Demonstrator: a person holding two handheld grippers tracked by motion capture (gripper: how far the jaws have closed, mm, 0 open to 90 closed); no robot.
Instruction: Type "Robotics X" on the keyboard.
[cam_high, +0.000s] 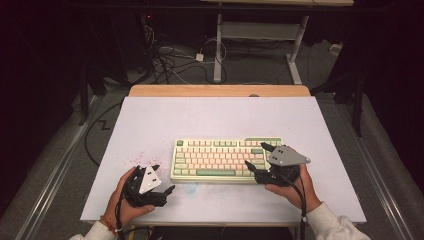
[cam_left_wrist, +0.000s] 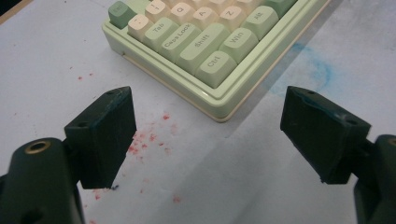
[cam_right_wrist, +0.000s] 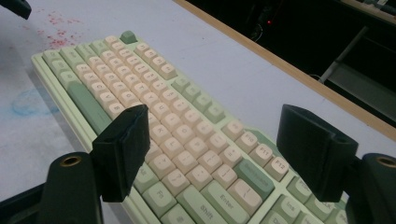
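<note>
A pale green keyboard (cam_high: 225, 160) with cream and green keys lies flat on the white table top (cam_high: 150, 120), slightly right of centre. My left gripper (cam_high: 164, 178) is open just off the keyboard's near left corner (cam_left_wrist: 219, 109), and nothing sits between its jaws (cam_left_wrist: 208, 95). My right gripper (cam_high: 256, 155) hovers open over the keyboard's right end, one jaw on each side of the right-hand keys (cam_right_wrist: 187, 154). It does not grip the keyboard in the right gripper view (cam_right_wrist: 215, 114).
Red specks (cam_high: 137, 159) stain the table left of the keyboard, and a blue smudge (cam_left_wrist: 317, 70) marks it near the front edge. A wooden edge (cam_high: 220, 90) runs along the far side. Cables (cam_high: 165, 62) and desk legs (cam_high: 218, 50) stand on the floor beyond.
</note>
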